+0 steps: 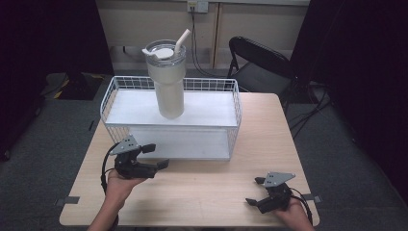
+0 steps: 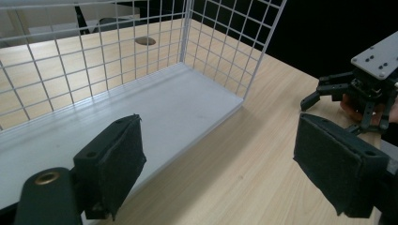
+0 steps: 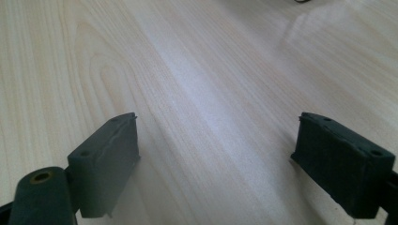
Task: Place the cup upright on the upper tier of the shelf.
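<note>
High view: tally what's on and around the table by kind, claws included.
Tumbler with straw: 1
Wire shelf rack: 1
Claws: 2, left claw and right claw, both open
Folding chair: 1
Total: 5

The tumbler (image 1: 166, 77) is cream with a clear lid and pale straw. The wire basket (image 1: 111, 96) is white, a square grid pattern. The bench (image 1: 202, 183) shows light wood grain. Each hand-held gripper (image 1: 156, 156) looks black, plates grey.
</note>
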